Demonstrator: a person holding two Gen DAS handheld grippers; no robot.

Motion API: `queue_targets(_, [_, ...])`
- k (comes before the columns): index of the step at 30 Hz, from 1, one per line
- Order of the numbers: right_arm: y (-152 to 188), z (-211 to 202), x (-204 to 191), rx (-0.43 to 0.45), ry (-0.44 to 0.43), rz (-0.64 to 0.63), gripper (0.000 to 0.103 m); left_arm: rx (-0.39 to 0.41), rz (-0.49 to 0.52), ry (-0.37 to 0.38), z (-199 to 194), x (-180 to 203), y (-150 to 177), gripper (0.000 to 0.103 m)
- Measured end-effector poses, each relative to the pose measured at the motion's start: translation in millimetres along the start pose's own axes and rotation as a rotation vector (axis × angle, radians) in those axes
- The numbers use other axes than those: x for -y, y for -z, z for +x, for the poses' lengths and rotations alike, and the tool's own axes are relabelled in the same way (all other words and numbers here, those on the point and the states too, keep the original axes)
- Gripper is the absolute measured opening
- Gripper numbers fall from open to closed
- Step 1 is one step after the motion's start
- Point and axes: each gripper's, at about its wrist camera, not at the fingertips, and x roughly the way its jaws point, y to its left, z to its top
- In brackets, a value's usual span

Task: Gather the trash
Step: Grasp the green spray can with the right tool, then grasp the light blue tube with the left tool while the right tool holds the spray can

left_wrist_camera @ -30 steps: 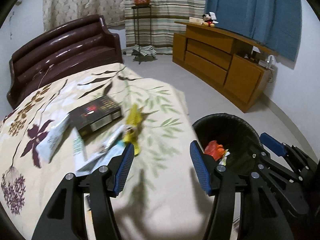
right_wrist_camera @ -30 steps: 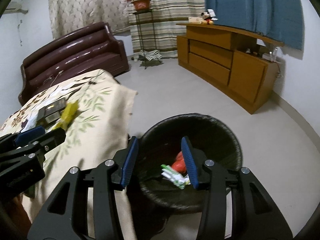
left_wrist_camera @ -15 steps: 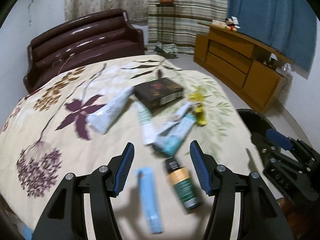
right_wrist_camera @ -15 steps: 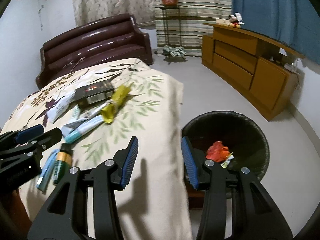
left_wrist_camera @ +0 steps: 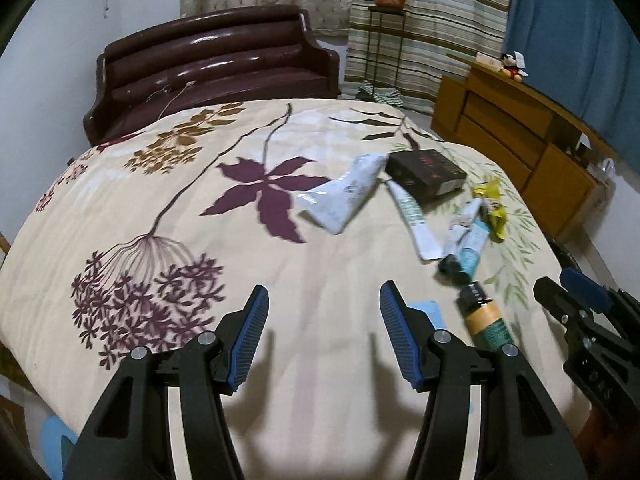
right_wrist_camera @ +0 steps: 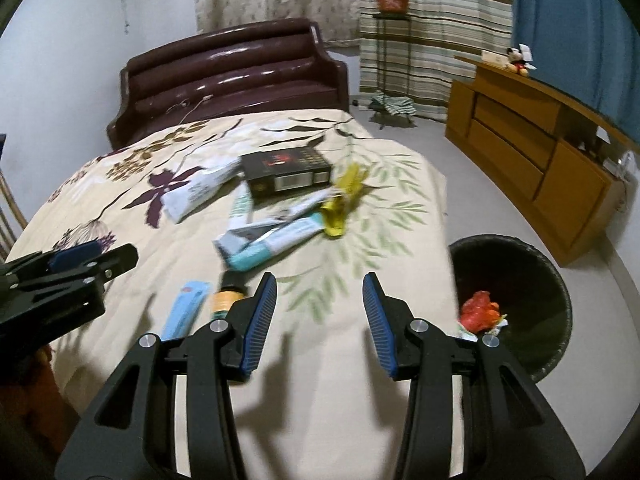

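Observation:
Trash lies on the floral bedspread: a pale pouch, a black box, tubes, a yellow wrapper, a small bottle and a blue packet. The black bin stands on the floor right of the bed, with red and white trash inside. My left gripper is open and empty over the bare bedspread, left of the bottle. My right gripper is open and empty above the bed's near right part, between the bottle and the bin.
A dark brown sofa stands behind the bed. A wooden dresser runs along the right wall. A plant stand is by the striped curtain. Grey floor lies between bed and dresser.
Both grippers have swung left, from over the bin to over the bed. The trash pile has come into full view, and the bin has slid to the right edge.

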Motion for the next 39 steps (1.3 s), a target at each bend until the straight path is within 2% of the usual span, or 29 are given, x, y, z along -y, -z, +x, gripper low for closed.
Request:
queue_targets(10, [6, 10, -40, -0.052, -0.042, -0.078, 0.043, -0.022, -0.029, -0.007, 1, -25, 9, 0.057])
queue_targets(12, [7, 15, -47, -0.074, -0.047, -0.094, 0.040, -0.026, -0.033, -0.004, 2, -27, 11, 0.057])
queue_targets(16, [13, 24, -52, -0.122, -0.058, -0.107, 0.023, -0.035, -0.037, 0.010, 2, -27, 13, 0.057])
queue_targets(19, [15, 24, -53, -0.124, -0.059, -0.110, 0.023, -0.040, -0.029, 0.024, 2, -20, 14, 0.057])
queue_targets(32, [17, 5, -19, -0.073, -0.013, -0.069, 0.023, -0.048, 0.016, 0.101, -5, 28, 14, 0.057])
queue_targets(39, [17, -7, 6, -0.044, -0.003, -0.025, 0.023, -0.064, 0.066, 0.096, 0, 53, 24, 0.057])
